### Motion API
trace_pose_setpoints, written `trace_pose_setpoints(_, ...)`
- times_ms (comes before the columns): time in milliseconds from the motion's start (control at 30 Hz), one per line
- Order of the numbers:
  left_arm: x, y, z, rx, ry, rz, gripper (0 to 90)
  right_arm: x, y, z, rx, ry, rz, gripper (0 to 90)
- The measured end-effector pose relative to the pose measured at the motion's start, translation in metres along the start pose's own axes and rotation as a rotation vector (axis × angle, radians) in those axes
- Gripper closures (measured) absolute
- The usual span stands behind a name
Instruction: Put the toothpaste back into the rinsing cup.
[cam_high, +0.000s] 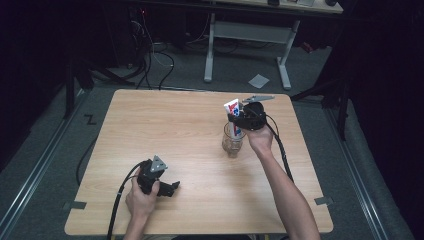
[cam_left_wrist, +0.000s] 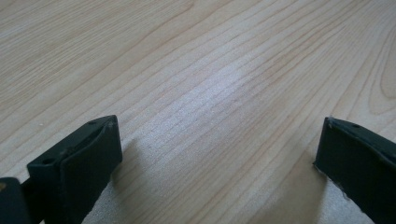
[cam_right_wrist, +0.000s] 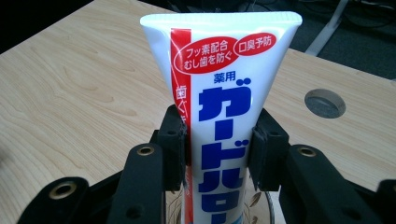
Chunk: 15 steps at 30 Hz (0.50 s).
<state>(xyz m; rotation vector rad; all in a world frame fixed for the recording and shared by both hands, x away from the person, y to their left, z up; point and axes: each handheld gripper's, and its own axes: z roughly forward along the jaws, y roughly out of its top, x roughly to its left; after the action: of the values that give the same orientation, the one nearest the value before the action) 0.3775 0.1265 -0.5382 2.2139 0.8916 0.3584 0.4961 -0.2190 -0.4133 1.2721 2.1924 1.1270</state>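
Pale wood grain covers the table (cam_high: 190, 130), set on a grey floor in a dark room. Nearest the person, the left gripper (cam_high: 170, 189) lies low over the near-left part of the table, its 2 jaws spread wide with bare wood between them. Farther off, right of centre, the right gripper (cam_high: 239, 120) is clamped on a white toothpaste tube (cam_right_wrist: 224, 93) with red and blue print. That tube stands upright, its lower end inside a clear glass (cam_high: 232, 142) standing on the table. Beyond the table stands a white-legged desk (cam_high: 250, 35).
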Motion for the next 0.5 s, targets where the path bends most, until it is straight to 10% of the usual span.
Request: trace_pose_setpoints(500, 0.000, 0.000, 0.000, 0.000, 0.000, 0.000, 0.7, 0.000, -0.012, 0.000, 0.006, 0.005, 0.012, 62.9)
